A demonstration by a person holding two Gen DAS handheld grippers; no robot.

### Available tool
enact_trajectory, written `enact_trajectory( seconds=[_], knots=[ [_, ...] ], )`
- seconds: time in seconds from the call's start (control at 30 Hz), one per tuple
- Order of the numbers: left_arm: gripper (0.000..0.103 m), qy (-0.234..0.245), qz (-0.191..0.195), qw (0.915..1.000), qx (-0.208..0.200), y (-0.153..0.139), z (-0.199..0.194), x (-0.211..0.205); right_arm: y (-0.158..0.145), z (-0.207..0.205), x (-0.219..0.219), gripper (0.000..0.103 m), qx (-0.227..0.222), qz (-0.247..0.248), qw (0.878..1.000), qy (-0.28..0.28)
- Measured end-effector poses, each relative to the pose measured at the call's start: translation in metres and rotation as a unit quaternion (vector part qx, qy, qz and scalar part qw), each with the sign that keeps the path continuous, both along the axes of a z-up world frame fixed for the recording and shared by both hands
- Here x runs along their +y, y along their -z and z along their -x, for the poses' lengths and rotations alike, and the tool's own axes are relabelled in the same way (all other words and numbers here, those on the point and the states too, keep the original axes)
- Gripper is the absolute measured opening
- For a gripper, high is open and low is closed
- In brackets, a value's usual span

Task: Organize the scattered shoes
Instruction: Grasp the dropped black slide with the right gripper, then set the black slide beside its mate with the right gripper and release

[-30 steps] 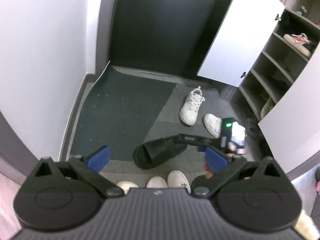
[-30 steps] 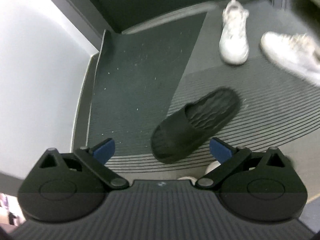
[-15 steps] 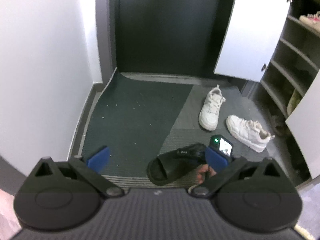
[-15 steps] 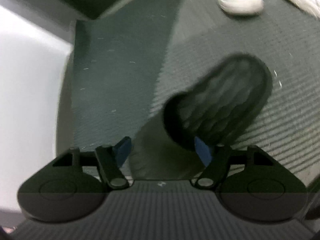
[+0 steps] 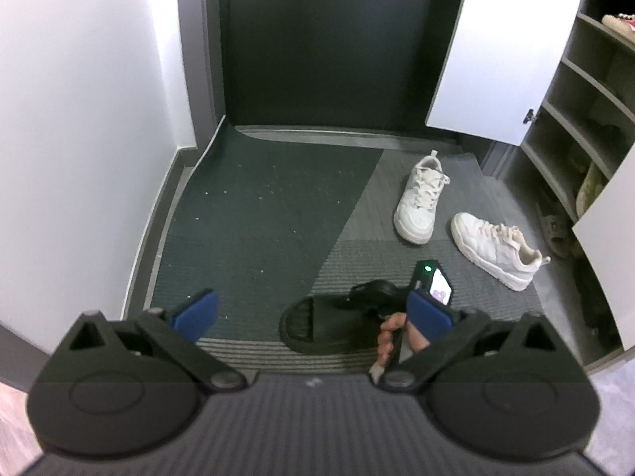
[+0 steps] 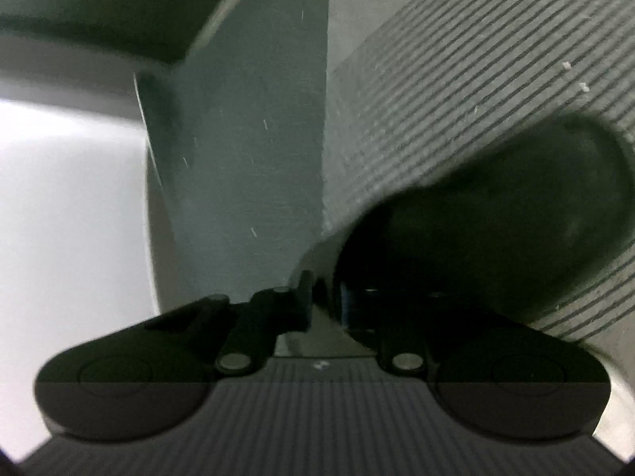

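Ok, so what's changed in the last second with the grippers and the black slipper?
The right gripper dropped from above down to the black slipper and its jaws closed from wide open onto the slipper's edge. The left gripper drifted a little nearer the floor and stayed open and empty. The two white sneakers and the shoe cabinet stayed put.

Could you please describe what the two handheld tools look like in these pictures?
The left tool has a black ribbed body, round black pivot housings, black linkage arms and blue pads. The right tool shares that black build; seen from the left wrist, it carries a small lit screen and green light.
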State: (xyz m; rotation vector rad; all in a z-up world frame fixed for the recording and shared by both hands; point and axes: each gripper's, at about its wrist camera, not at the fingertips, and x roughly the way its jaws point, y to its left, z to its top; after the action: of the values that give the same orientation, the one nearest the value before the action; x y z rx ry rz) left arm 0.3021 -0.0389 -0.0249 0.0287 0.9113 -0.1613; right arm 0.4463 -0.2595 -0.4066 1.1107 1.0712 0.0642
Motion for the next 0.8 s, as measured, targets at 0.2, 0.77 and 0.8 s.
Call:
enact_trajectory(
  seconds=[0.2, 0.77, 0.8],
  knots=[
    [0.103, 0.017, 0.003, 0.9997, -0.017, -0.015, 0.020, -0.004, -0.036, 0.037, -0.052, 0.014, -0.060, -0.028, 0.990, 0.122],
    [0.103, 0.102, 0.056, 0.9932, -0.006, -0.042, 0.073, -0.017, -0.060, 0.300, -0.216, 0.012, -0.071, 0.024, 0.871, 0.486],
    [0.103, 0.103, 0.054, 0.9931, -0.006, -0.041, 0.075, -0.019, -0.049, 0.320, -0.219, 0.012, -0.064, 0.017, 0.857, 0.511]
  ],
)
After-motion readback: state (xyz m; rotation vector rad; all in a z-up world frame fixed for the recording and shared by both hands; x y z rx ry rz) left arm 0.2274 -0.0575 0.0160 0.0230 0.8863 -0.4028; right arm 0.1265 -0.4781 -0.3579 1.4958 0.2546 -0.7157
